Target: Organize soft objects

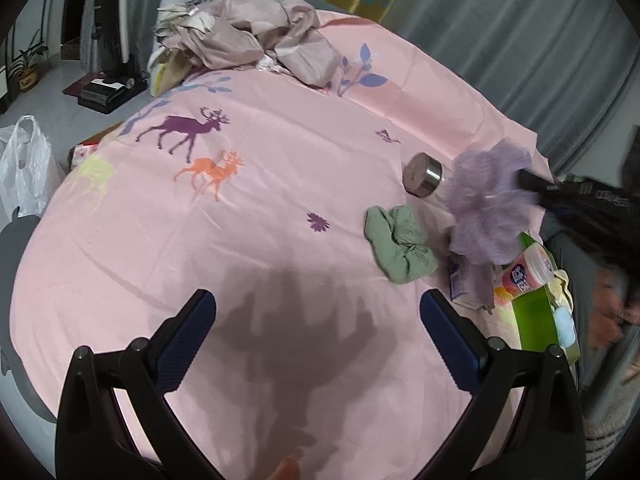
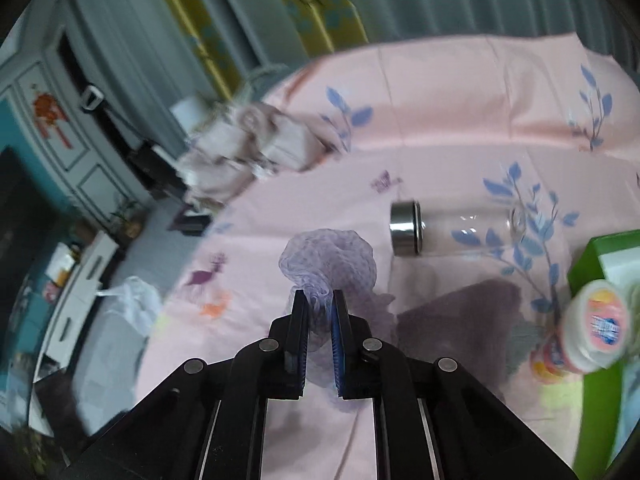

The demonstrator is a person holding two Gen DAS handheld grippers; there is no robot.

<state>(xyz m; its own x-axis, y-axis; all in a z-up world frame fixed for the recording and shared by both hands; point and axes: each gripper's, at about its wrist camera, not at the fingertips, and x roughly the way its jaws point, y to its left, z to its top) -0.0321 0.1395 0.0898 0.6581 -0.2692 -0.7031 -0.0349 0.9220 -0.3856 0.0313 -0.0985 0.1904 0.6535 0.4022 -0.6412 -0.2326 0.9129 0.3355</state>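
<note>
1. Right wrist view: the purple mesh pouf (image 2: 330, 256) sits directly between the fingers of the right gripper (image 2: 320, 304), its bunched lower part pinched in the narrow gap and its ruffled bulk blooming out past the fingertips.
2. Right gripper: clenched on the pouf, the pads pressing the netting from both sides. Some mesh trails back between the fingers toward the camera.
3. Left wrist view: the same pouf (image 1: 490, 208) hangs off the tip of the right gripper (image 1: 524, 182), which reaches in from the right edge. Blurred. It appears lifted clear of the pink bedsheet (image 1: 280, 200), above the green scrunchie (image 1: 400, 244).
4. Pouf has no clear long axis; a rounded clump, slightly drawn out along the gripper's line, its loose end pointing away from the fingers.
5. Left gripper (image 1: 318, 308): released, jaws spread wide, nothing between them, held over bare sheet well apart from the pouf.
6. Neighbours: a clear glass bottle (image 2: 460, 228) with steel cap lies on its side just beyond the pouf, cap toward the left in the right wrist view. A green box (image 1: 536, 320) holding a pink-labelled tub (image 1: 524, 274) stands near the sheet's right edge.
7. Heap of crumpled beige fabric (image 1: 256, 36) at the far end of the sheet.
</note>
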